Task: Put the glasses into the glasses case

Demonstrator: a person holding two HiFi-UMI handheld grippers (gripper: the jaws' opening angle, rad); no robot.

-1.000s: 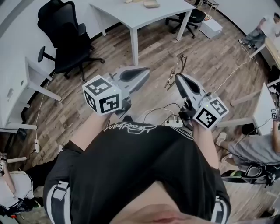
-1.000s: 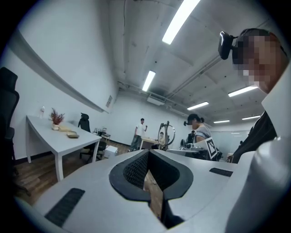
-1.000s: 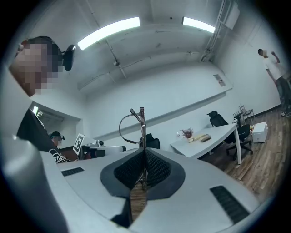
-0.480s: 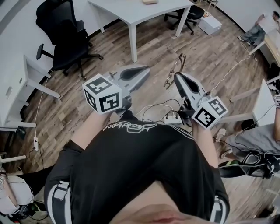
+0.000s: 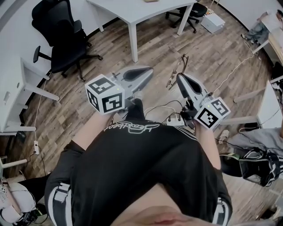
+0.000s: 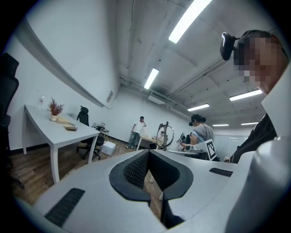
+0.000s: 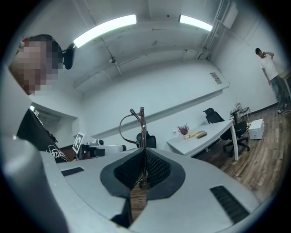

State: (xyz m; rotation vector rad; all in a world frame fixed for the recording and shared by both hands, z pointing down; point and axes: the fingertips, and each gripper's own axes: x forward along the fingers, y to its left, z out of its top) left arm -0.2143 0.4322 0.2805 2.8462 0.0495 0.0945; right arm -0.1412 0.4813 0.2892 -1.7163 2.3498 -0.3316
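A thin wire-framed pair of glasses (image 5: 177,70) hangs in the air over the wooden floor. My right gripper (image 5: 180,78) is shut on its lower part. In the right gripper view the frame (image 7: 136,125) stands upright out of the closed pads (image 7: 150,170). My left gripper (image 5: 148,70) is level beside it on the left, apart from the glasses, its jaws together with nothing between them. The left gripper view shows the glasses (image 6: 166,134) off to its right, beyond its own tips (image 6: 149,168). No glasses case is in view.
A white table (image 5: 146,9) stands ahead, with black office chairs (image 5: 57,39) to the left and another (image 5: 194,15) behind it. A power strip with cables (image 5: 174,119) lies on the floor below my grippers. People sit at the right edge (image 5: 261,145).
Both grippers keep their pose and the right one still grips the glasses. The room has slid a little in the head view, and the table now sits nearer the top edge.
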